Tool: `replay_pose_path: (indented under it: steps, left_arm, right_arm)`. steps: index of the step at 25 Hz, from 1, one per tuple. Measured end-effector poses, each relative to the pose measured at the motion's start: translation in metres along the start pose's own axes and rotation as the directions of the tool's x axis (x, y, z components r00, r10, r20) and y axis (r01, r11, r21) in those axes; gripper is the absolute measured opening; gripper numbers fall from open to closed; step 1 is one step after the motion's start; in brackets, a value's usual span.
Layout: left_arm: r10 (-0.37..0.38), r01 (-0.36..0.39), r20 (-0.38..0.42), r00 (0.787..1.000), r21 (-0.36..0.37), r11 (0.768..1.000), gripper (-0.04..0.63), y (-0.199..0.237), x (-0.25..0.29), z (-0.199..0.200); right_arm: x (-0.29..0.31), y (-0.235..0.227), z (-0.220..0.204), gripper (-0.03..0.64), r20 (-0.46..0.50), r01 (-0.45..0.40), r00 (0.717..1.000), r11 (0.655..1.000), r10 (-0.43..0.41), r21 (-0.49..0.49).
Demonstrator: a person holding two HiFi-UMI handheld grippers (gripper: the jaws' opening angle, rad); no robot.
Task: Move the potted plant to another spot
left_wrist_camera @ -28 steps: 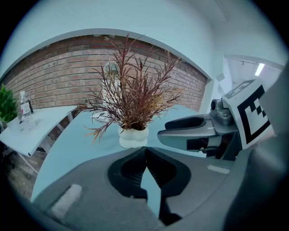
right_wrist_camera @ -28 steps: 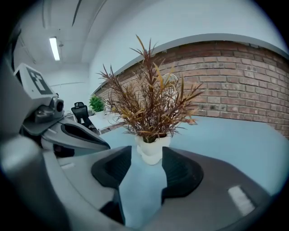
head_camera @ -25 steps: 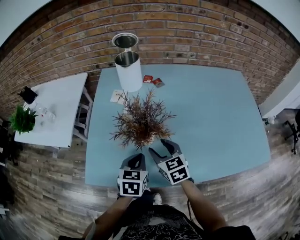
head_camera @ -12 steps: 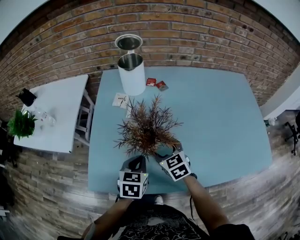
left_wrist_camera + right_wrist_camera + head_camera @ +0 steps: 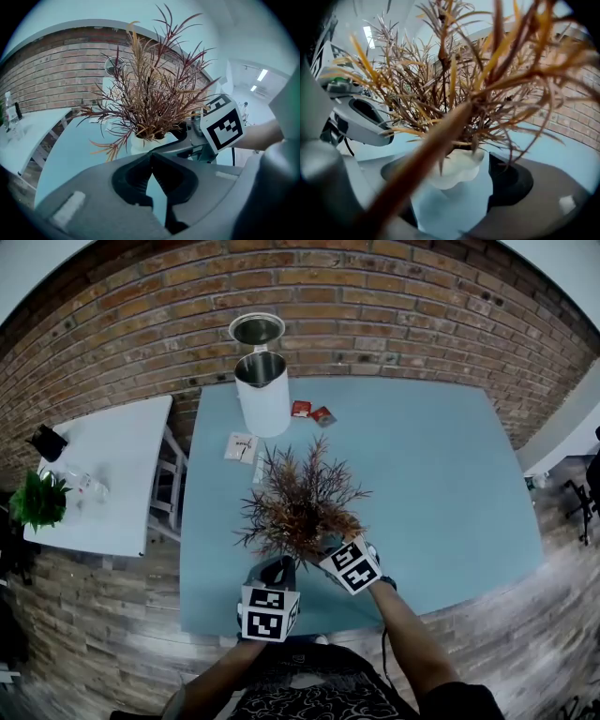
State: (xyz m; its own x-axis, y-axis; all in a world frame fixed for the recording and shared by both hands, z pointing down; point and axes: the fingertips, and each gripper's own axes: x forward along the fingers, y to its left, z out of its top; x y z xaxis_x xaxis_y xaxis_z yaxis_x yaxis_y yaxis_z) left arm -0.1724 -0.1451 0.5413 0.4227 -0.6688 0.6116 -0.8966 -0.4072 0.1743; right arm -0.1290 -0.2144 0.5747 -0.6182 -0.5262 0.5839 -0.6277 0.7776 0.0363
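The left gripper holds its fingers together on nothing, just short of the potted plant. The right gripper has just been opening; its fingers stand wide apart, flanking the pot on the blue desk. Well beyond them stands a white canister.

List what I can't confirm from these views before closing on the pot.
- Head view: the pot is hidden under the plant's leaves.
- Right gripper view: the right gripper's jaws have just been opening, pot between them; a blurred leaf covers the left-hand jaw, so contact there is unclear.
- Left gripper view: the left gripper's own body hides the pot's base.
- Head view: print on the card is too small.
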Motion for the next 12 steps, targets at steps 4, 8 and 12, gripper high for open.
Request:
replay_pose_path:
  steps: [4, 8, 12]
  left_arm:
    - [-0.026, 0.026, -0.007, 1.000, 0.010, 1.000, -0.005, 0.001, 0.000, -0.003]
    - [-0.039, 0.039, -0.013, 0.999, 0.013, 0.999, -0.005, 0.002, 0.001, -0.006]
    - [-0.046, 0.047, -0.016, 0.999, 0.019, 0.999, -0.005, 0.002, 0.001, -0.008]
  right_arm:
    - [0.007, 0.004, 0.001, 0.457, 0.005, -0.027, 1.000, 1.000, 0.027, -0.004]
    - [0.015, 0.005, 0.000, 0.457, 0.005, -0.033, 0.999, 0.999, 0.033, -0.007]
    - [0.018, 0.002, 0.000, 0.454, -0.005, -0.018, 1.000, 1.000, 0.018, -0.015]
